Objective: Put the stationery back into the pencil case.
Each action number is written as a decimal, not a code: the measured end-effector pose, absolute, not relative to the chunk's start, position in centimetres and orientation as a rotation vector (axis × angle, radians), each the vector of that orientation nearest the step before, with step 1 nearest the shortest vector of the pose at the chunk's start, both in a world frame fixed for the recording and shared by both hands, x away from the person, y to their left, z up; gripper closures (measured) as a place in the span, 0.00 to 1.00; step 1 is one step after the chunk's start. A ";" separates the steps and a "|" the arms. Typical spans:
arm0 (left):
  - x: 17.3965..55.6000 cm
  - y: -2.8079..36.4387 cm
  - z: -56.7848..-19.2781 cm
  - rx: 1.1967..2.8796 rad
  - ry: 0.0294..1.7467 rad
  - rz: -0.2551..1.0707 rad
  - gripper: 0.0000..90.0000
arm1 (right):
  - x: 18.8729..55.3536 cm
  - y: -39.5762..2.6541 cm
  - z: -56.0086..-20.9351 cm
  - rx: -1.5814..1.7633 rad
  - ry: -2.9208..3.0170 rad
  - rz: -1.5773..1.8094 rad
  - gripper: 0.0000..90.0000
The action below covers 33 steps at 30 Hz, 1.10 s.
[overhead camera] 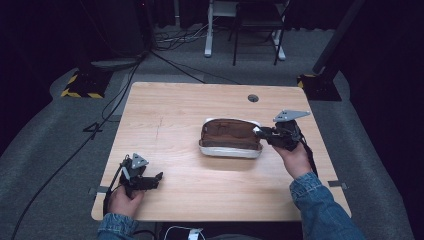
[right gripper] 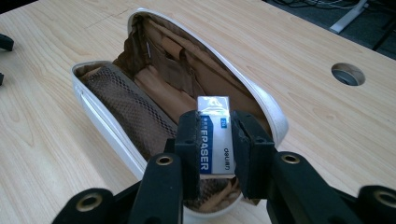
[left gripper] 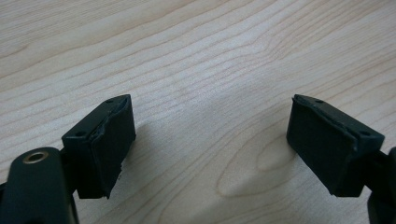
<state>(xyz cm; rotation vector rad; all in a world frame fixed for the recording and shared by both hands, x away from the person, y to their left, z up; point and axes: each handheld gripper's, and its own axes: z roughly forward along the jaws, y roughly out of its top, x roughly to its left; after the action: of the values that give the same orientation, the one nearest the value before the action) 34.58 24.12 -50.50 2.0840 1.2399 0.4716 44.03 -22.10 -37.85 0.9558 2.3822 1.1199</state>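
Observation:
An open white pencil case (overhead camera: 230, 150) with a brown lining lies at the middle of the table; in the right gripper view its white rim (right gripper: 100, 126) runs around a brown mesh pocket. My right gripper (overhead camera: 261, 131) is at the case's right end, shut on a white and blue eraser (right gripper: 213, 135) held just over the open case. The eraser's tip (overhead camera: 257, 131) pokes out over the rim. My left gripper (overhead camera: 158, 177) rests near the table's front left corner. Its pads (left gripper: 112, 144) stand wide apart over bare wood, holding nothing.
The wooden table (overhead camera: 165, 120) has a round cable hole (overhead camera: 253, 98) at the back right, also seen beyond the case (right gripper: 348, 73). Cables, a yellow-black striped base (overhead camera: 80, 89) and chair legs stand on the grey floor beyond the table.

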 end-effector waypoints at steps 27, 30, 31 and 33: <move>34.5 24.1 -50.5 2.083 1.243 0.473 0.18 | 48.2 -17.4 -39.9 0.938 2.446 1.046 0.81; 34.5 24.1 -50.5 2.083 1.243 0.473 0.18 | 48.4 -17.1 -40.2 0.935 2.461 1.024 0.81; 34.5 24.1 -50.5 2.084 1.243 0.473 0.18 | 48.5 -17.1 -40.3 0.940 2.463 1.022 0.81; 34.5 24.1 -50.5 2.084 1.242 0.473 0.18 | 48.6 -17.0 -40.5 0.941 2.468 1.021 0.81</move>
<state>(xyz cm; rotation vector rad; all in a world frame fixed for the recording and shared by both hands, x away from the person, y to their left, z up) 34.52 24.12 -50.50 2.0841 1.2423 0.4732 48.58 -16.98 -40.48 0.9407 2.4682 1.0205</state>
